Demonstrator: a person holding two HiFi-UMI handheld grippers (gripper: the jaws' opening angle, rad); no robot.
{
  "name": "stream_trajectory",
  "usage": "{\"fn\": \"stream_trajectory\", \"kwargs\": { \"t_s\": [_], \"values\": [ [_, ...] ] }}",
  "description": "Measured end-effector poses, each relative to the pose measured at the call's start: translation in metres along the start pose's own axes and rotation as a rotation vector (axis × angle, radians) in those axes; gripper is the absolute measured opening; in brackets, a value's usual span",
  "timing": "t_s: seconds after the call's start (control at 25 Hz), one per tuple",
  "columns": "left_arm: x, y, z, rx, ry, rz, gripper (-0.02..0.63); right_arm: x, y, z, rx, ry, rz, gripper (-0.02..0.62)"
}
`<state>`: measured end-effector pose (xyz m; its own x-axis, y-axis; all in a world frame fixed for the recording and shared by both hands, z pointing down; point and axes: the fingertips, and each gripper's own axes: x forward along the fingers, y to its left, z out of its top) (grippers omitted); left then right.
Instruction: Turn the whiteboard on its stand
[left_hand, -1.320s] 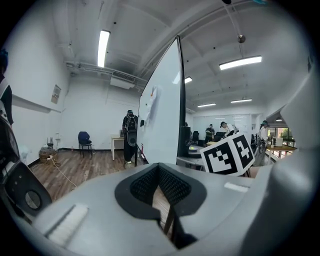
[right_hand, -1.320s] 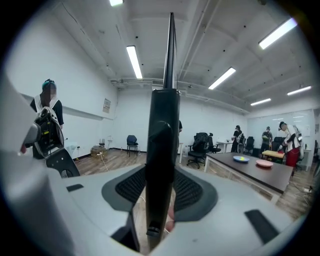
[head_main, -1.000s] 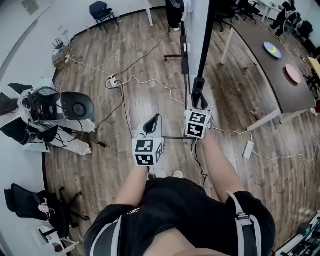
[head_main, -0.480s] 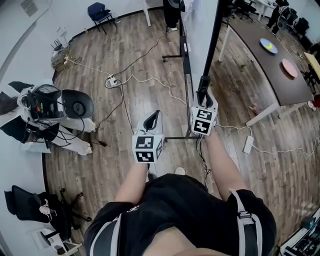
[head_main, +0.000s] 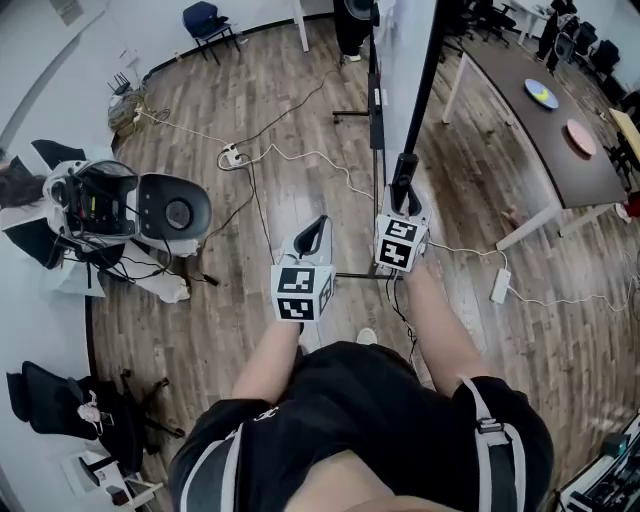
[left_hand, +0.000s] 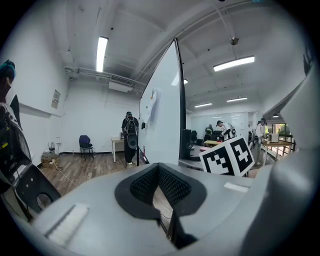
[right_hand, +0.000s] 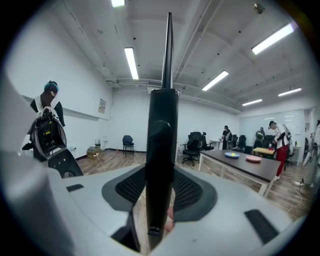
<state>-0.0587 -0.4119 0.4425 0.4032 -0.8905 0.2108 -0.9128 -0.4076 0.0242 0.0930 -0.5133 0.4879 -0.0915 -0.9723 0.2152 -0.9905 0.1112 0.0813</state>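
The whiteboard (head_main: 403, 48) stands upright on its stand and is seen nearly edge-on in the head view. Its black side frame (head_main: 424, 92) runs down to my right gripper (head_main: 403, 182), which is shut on that frame. The right gripper view has the black frame (right_hand: 161, 145) upright between the pads of the right gripper (right_hand: 160, 186). My left gripper (head_main: 318, 229) hangs left of the board, apart from it, jaws shut on nothing. From the left gripper view the whiteboard (left_hand: 161, 120) is ahead, beyond the left gripper (left_hand: 159, 167).
The stand's black foot bar (head_main: 373, 95) and a cross bar (head_main: 352, 275) lie on the wood floor. Cables and a power strip (head_main: 232, 156) lie to the left, another strip (head_main: 499, 286) to the right. An overturned chair (head_main: 172, 210) is at left, a dark table (head_main: 540, 135) at right.
Both grippers have shifted a little up the head view, the right one still clamped on the board's frame. The chair and floor clutter at left have slid rightward in that view.
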Motion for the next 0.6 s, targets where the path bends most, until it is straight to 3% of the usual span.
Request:
{"fn": "stream_trajectory", "kwargs": {
  "t_s": [0.28, 0.6],
  "values": [
    [-0.027, 0.022, -0.002, -0.02, -0.009, 0.0, 0.006, -0.026, 0.041, -0.001, -0.025, 0.019, -0.03, 0.175],
    [-0.066, 0.027, -0.038, -0.102, 0.041, -0.035, 0.006, -0.053, 0.07, -0.005, -0.004, 0.025, -0.049, 0.175]
  ]
}}
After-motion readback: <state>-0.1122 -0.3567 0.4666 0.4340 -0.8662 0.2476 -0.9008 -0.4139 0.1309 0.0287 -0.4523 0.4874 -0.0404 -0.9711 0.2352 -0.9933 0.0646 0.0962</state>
